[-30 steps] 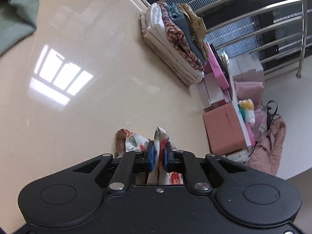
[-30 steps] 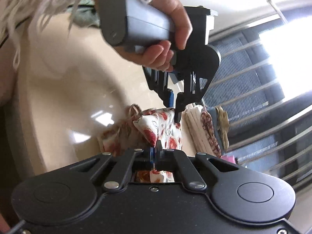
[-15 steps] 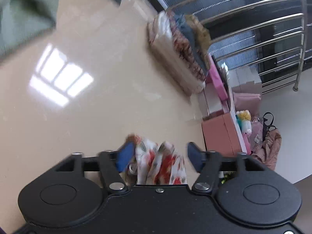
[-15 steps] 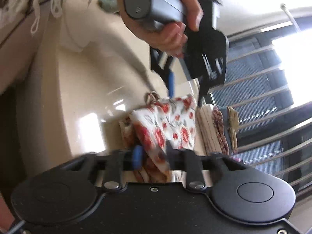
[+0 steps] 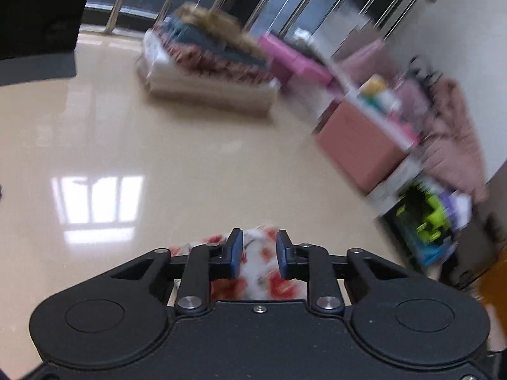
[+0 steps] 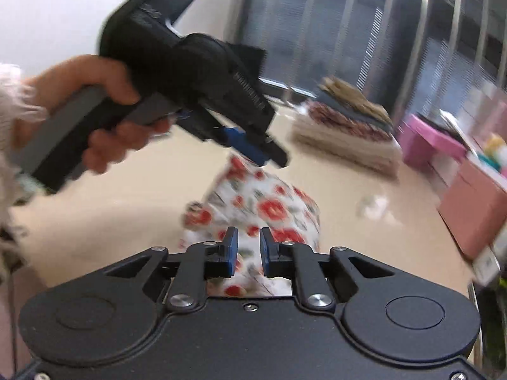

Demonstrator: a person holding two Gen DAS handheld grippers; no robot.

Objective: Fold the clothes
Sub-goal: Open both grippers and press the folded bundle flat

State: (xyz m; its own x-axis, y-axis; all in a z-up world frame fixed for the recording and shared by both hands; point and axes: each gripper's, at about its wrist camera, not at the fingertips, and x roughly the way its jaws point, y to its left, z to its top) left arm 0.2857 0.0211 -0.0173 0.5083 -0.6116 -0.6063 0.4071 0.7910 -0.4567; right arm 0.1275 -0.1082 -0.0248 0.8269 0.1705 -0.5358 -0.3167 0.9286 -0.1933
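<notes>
Glossy beige table (image 5: 190, 145), floral cloth (image 6: 263, 202) between both tools.
Left gripper (image 5: 259, 250) and right gripper (image 6: 248, 251) angled down, rolled since before, jaws closing, pads not pressing.

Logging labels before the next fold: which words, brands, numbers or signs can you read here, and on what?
None can be read.
Pink boxes and the packages beside them: any print is blurred.
Folded stack: patterns only, no lettering.
Floral garment: flowers only.

Bright daylight, window glare, motion blur
</notes>
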